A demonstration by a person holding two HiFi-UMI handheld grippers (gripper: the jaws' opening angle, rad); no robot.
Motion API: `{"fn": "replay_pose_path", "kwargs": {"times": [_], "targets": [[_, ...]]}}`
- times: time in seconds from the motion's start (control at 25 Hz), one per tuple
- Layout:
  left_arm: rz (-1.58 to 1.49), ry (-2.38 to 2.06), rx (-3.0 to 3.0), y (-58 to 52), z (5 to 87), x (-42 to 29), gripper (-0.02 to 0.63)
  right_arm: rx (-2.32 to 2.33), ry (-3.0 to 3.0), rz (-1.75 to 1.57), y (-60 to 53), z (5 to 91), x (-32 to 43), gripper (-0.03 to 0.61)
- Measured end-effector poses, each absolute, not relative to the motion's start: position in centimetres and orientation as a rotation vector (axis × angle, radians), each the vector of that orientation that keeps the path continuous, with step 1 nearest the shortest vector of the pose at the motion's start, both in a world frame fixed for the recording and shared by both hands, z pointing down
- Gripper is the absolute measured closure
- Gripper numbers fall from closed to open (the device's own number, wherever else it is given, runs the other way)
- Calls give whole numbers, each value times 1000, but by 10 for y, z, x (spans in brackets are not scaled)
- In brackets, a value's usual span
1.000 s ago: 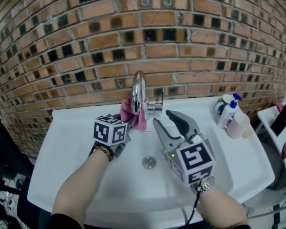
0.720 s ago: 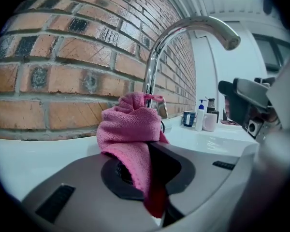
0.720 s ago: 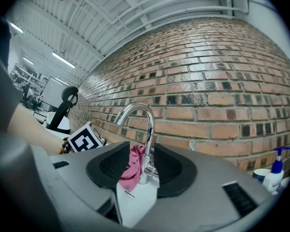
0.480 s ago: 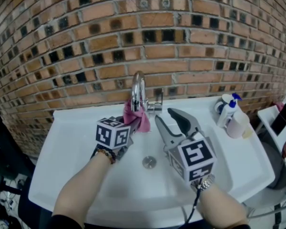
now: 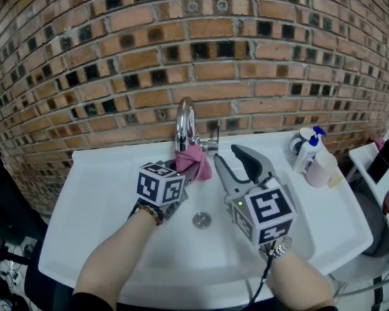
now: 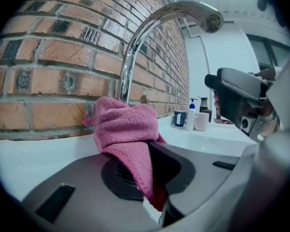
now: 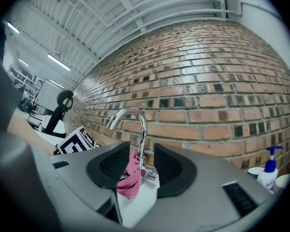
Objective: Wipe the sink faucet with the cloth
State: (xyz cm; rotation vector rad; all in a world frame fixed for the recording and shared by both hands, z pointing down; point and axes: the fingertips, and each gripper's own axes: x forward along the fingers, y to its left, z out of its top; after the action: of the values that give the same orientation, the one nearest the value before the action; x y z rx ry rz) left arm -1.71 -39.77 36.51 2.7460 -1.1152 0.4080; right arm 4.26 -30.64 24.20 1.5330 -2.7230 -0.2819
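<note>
Left hand-held gripper (image 6: 154,187) pinches pink cloth (image 6: 123,129) — against faucet (image 6: 135,47) base.

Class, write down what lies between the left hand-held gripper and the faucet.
The pink cloth, clamped in the left hand-held gripper, is bunched at the base of the faucet; the left gripper view shows it.

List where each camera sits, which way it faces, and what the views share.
Head view: on the person's head, facing down at the sink; both forearms, left gripper and right gripper show.
Left gripper view: on that gripper, facing along jaws shut on the pink cloth toward faucet and brick wall.
Right gripper view: on that gripper, facing through open jaws at the faucet.
Shared: all show faucet and cloth.
</note>
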Motion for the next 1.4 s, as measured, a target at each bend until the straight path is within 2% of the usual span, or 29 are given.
{"fn": "replay_pose_path", "kwargs": {"times": [1.4], "targets": [[367, -927, 2844, -383, 351, 58, 583, 1623, -2728, -157, -316, 237, 73, 408]]}}
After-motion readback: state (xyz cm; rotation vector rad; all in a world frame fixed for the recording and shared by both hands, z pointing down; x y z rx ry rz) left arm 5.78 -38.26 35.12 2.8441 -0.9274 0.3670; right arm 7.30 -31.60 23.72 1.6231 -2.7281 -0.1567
